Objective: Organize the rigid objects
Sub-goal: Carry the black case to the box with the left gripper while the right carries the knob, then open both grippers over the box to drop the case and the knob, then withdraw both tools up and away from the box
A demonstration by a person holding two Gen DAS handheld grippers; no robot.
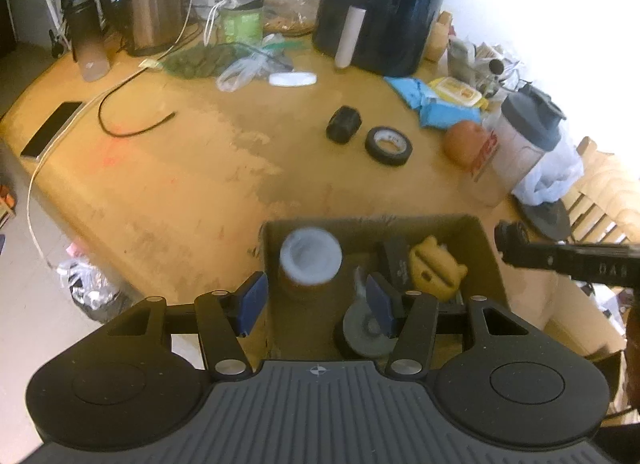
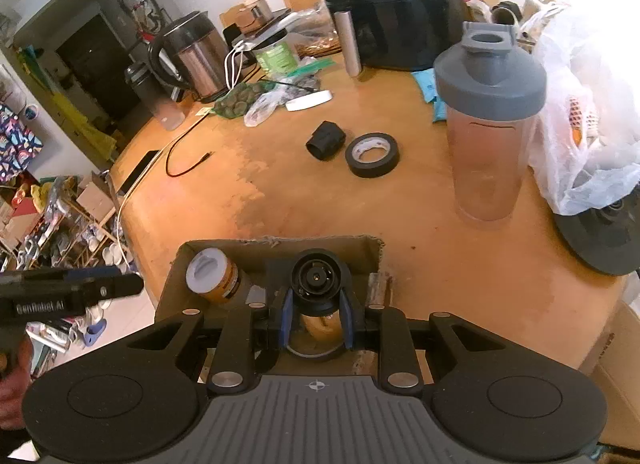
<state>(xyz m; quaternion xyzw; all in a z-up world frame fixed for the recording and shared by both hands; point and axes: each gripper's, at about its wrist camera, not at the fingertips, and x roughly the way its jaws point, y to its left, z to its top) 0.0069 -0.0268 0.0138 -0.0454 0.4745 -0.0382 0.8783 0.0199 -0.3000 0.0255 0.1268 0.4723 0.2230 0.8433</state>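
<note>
Left gripper hangs with fingers parted above the box, bottle between them, untouched; tape lies on the table.

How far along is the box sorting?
Done: white-lidded orange jar, yellow bear-shaped piece and grey tape roll sit in the cardboard box. In hand: right gripper clamps a round black part over the box; left gripper is open. Left: black tape ring and black sleeve on the table.

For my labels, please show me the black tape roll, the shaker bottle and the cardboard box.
black tape roll [image 2: 372, 155]: right wrist view, its side band.
shaker bottle [image 2: 490, 76]: right wrist view, grey lid.
cardboard box [image 1: 486, 248]: left wrist view, right wall.
</note>
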